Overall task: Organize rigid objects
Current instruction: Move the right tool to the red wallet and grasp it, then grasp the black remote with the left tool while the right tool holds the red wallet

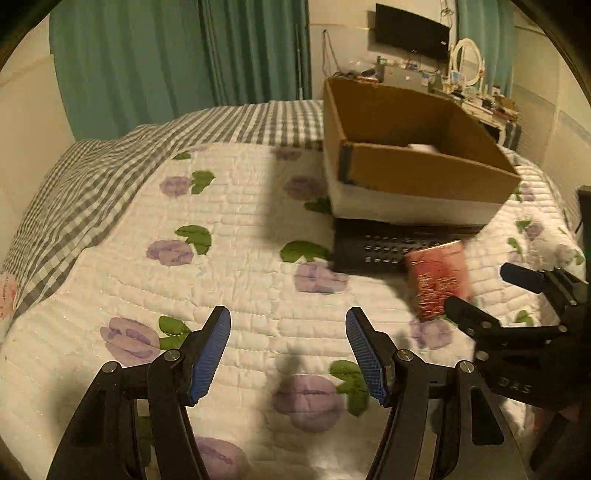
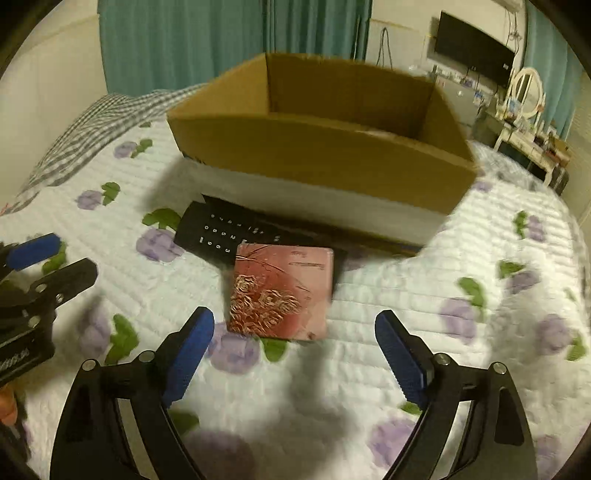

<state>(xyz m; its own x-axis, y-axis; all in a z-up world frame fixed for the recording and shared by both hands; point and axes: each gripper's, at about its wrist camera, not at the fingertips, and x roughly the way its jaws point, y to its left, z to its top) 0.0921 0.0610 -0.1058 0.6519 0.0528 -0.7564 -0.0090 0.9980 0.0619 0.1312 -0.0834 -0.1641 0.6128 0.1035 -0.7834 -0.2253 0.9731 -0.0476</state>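
Note:
A red box with a gold flower print (image 2: 282, 290) lies on the quilt, its far edge resting on a black remote-like keypad (image 2: 210, 236). Behind them stands an open cardboard box (image 2: 321, 147) with a white lower band. My right gripper (image 2: 295, 334) is open and empty, its jaws wide just in front of the red box. My left gripper (image 1: 288, 338) is open and empty over bare quilt, left of the red box (image 1: 437, 282) and the keypad (image 1: 365, 247). The right gripper (image 1: 491, 288) also shows there, beside the red box. A pale object lies inside the cardboard box (image 1: 421, 147).
The bed carries a white quilt with purple flowers (image 1: 221, 221) and a grey checked cover (image 1: 92, 173) at the far left. Teal curtains (image 1: 166, 66) hang behind. A dresser with a mirror (image 1: 469, 66) and a wall screen (image 1: 410, 33) stand far right.

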